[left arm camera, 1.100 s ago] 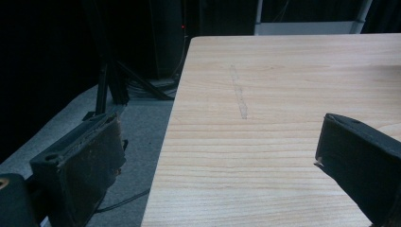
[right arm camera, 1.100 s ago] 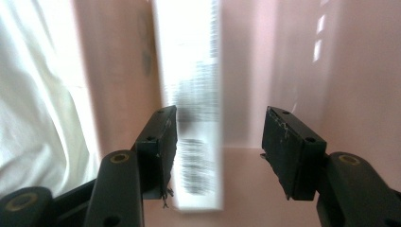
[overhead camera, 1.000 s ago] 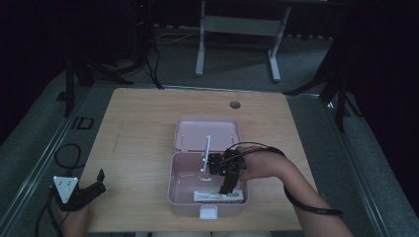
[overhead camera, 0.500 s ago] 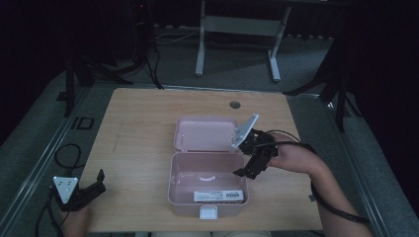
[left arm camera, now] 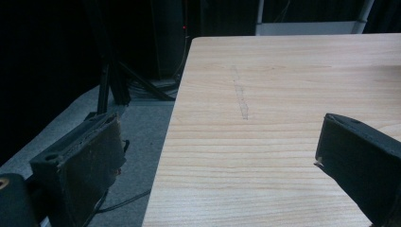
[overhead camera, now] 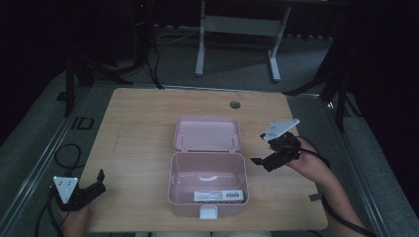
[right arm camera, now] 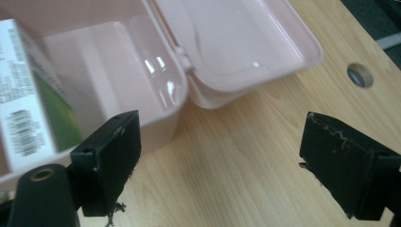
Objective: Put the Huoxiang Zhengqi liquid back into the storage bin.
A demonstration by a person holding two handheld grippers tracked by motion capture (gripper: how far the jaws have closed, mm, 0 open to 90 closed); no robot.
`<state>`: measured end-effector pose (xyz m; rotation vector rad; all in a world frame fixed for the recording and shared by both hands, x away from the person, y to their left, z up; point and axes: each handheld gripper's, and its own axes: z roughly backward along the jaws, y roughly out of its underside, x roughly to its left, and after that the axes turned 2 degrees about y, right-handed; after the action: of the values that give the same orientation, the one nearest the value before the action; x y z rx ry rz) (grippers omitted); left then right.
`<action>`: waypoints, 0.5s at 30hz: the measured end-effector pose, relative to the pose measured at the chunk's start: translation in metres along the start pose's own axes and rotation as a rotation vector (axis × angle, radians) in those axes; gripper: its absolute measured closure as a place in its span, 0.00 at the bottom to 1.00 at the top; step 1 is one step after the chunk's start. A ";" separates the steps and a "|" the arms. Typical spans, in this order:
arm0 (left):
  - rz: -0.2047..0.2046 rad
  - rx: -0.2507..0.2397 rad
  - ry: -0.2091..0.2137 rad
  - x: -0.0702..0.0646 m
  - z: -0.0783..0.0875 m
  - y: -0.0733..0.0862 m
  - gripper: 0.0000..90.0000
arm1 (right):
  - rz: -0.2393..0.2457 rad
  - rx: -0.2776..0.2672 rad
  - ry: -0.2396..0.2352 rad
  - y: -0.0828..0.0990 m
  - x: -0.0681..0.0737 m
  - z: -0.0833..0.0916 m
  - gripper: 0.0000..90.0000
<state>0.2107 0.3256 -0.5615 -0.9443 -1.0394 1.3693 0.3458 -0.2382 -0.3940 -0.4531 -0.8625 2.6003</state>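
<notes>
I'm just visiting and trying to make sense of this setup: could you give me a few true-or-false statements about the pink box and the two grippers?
1. The pink box stands open, its lid laid back flat on the table. True.
2. The right gripper clamps the box's rim. False: its jaws stand open beside the box with nothing between them.
3. A flat packet with a barcode label lies inside the box. True.
4. The left gripper rests inside the box. False: it sits open near the table's left front corner, apart from the box.
</notes>
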 end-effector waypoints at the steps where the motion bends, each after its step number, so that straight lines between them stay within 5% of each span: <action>1: 0.000 0.001 0.001 0.000 0.000 0.000 0.02 | -0.016 -0.011 0.009 0.006 -0.002 -0.002 0.15; 13: 0.001 0.001 0.000 0.000 0.000 0.000 0.02 | -0.162 -0.027 0.074 0.068 -0.012 -0.038 0.15; 15: 0.001 0.002 0.001 0.000 0.000 0.000 0.02 | -0.196 -0.049 0.125 0.081 -0.014 -0.047 0.15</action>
<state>0.2106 0.3260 -0.5614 -0.9444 -1.0369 1.3698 0.3586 -0.2812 -0.4779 -0.5112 -0.8833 2.3511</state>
